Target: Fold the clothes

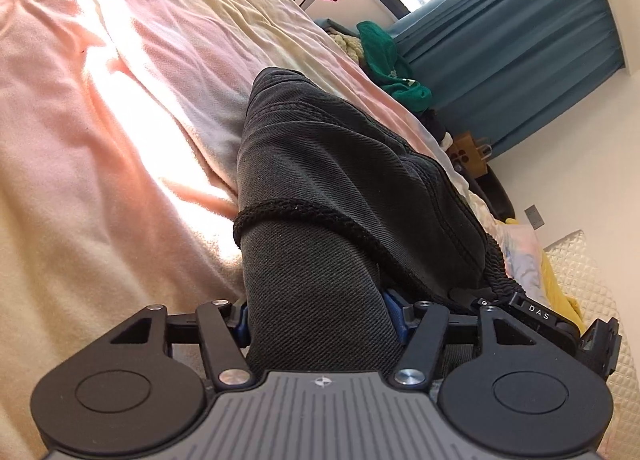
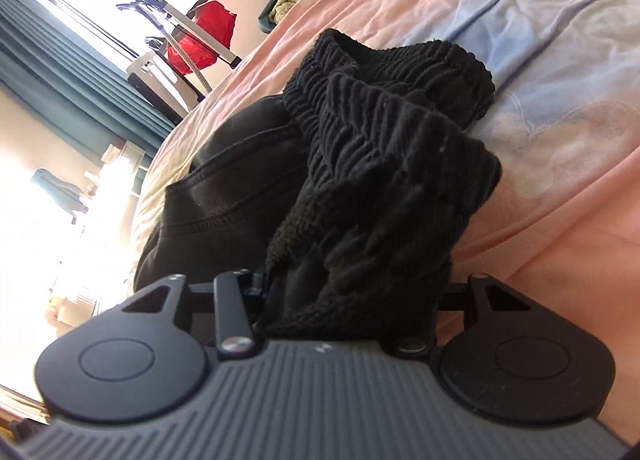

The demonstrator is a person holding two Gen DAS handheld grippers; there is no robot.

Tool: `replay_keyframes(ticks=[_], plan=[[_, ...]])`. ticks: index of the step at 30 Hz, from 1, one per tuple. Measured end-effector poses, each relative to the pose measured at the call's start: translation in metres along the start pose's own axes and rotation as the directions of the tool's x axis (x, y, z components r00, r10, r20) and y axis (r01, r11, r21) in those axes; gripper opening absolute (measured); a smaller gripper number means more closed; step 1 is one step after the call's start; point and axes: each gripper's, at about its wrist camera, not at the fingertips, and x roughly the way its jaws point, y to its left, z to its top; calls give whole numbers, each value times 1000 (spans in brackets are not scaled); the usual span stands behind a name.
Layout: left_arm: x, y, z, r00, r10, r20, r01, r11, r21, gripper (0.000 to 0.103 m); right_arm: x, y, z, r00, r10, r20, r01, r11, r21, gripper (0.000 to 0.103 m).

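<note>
Left wrist: your left claw point(image 1: 320, 320) is clamped on the dark trousers point(image 1: 320, 164) lying on the bed point(image 1: 100, 120), lots of bare sheet left of them. Right wrist: your right claw point(image 2: 352, 296) grips their ribbed waistband point(image 2: 384, 148), open sheet to the right.

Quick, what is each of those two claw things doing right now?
Left gripper: closed on the dark trousers, a thick fold between its blue pads.
Right gripper: closed on the trousers' black ribbed waistband.
</note>
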Motion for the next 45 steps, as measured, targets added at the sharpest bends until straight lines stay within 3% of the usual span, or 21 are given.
replay_keyframes(ticks=[7, 14, 18, 24, 28, 34, 37, 41, 45], plan=[[-19, -28, 2, 998, 11, 57, -15, 998, 69, 37, -30, 22, -4, 995, 18, 100, -9, 995, -95, 32], [-46, -68, 11, 990, -45, 131, 30, 993, 114, 34, -81, 51, 11, 969, 139, 203, -116, 986, -118, 30], [-36, -123, 25, 987, -86, 136, 62, 983, 173, 34, -114, 44, 44, 951, 177, 255, -159, 983, -90, 29], [49, -240, 41, 983, -163, 84, 133, 948, 288, 34, -156, -5, 132, 918, 134, 373, -131, 991, -33, 30], [143, -309, 45, 972, -232, 23, 213, 924, 318, 35, -167, -53, 203, 899, 56, 435, -66, 998, 7, 29], [270, -381, 34, 965, -251, -78, 262, 898, 353, 35, -159, -135, 282, 861, -55, 505, 15, 996, 83, 30], [316, -389, 21, 963, -234, -132, 267, 885, 380, 35, -147, -173, 289, 855, -105, 508, 47, 991, 125, 30], [351, -385, -2, 971, -182, -157, 235, 856, 460, 35, -124, -218, 276, 869, -146, 473, 58, 979, 195, 30], [353, -366, -17, 973, -156, -172, 224, 830, 511, 36, -117, -236, 239, 868, -140, 476, 34, 974, 224, 30]])
